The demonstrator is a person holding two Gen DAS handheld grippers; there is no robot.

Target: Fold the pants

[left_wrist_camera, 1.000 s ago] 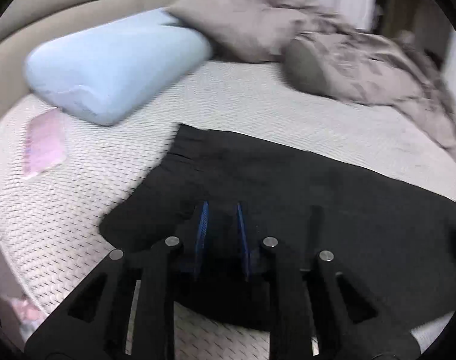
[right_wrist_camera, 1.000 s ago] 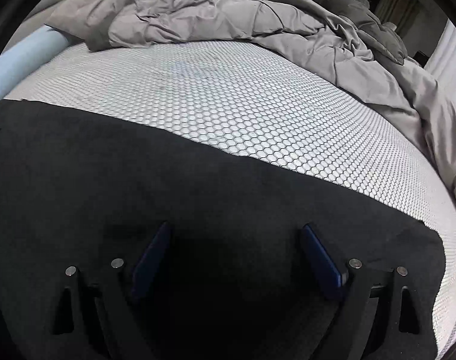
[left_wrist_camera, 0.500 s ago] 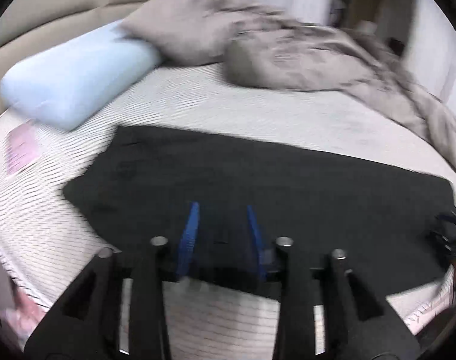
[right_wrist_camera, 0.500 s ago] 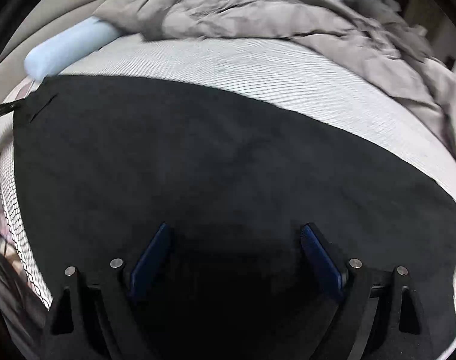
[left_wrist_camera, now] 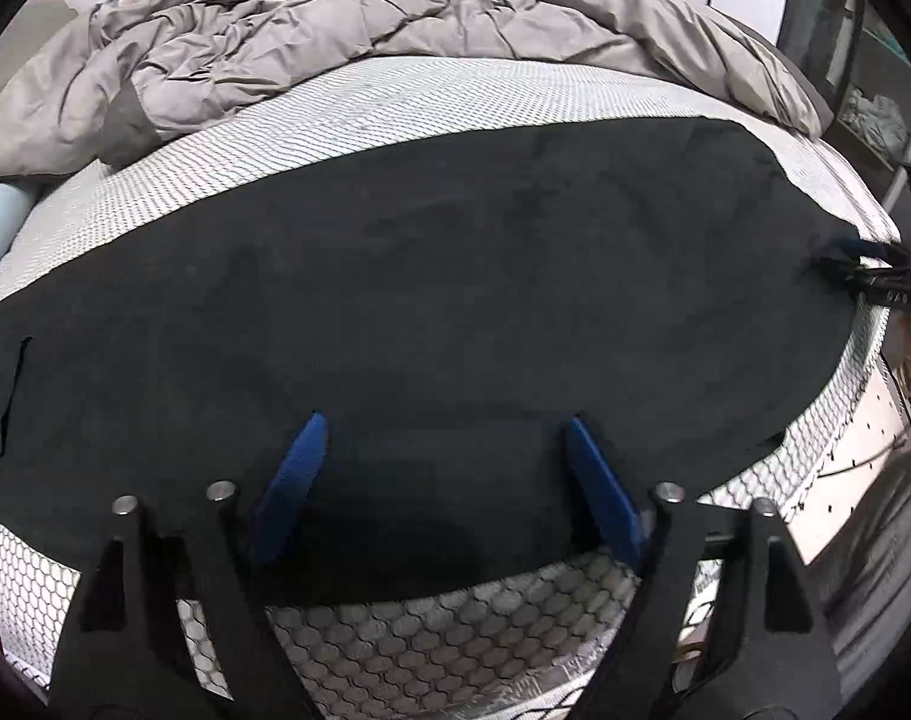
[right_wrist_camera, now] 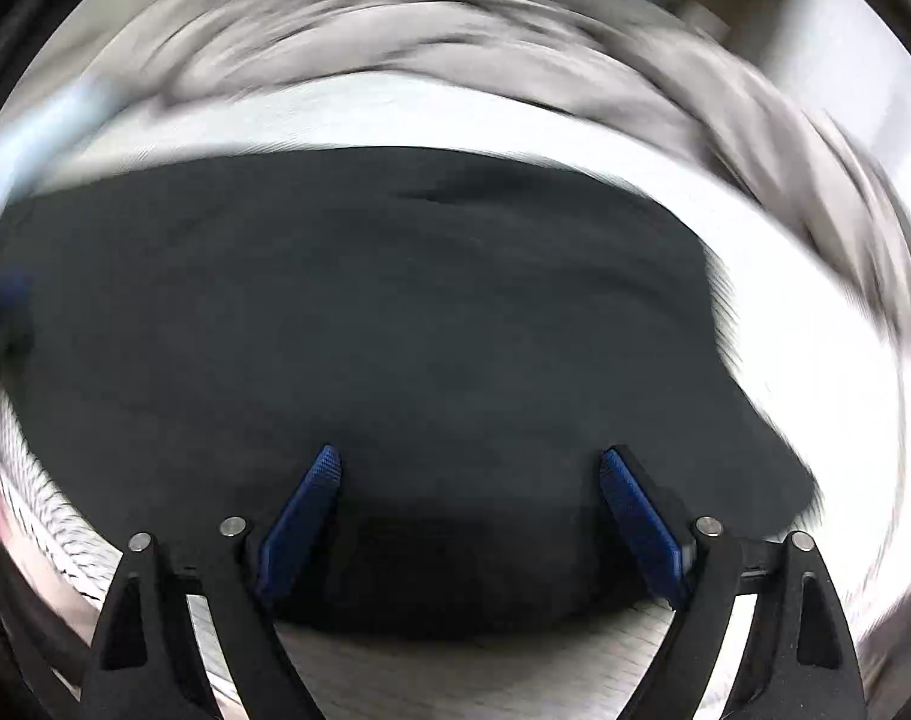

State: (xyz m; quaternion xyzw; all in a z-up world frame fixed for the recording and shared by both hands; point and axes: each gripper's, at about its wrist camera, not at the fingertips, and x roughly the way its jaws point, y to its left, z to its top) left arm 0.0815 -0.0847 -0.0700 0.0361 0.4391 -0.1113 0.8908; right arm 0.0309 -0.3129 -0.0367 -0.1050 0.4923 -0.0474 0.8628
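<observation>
Left gripper (left_wrist_camera: pixel 443 468) & right gripper (right_wrist_camera: pixel 467 498) I'm holding wide apart, nothing gripped, both hovering over black pants (left_wrist_camera: pixel 425 276) lying flat at mattress (left_wrist_camera: pixel 431 636) near edge; right view blurry.

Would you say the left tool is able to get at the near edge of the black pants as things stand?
Probably yes: the left tool is open over the black pants, whose near edge lies flat on the mattress with nothing in between.

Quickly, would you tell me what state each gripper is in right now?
Left gripper: open, holding nothing, over the black pants.
Right gripper: open, holding nothing, over the pants.
</observation>
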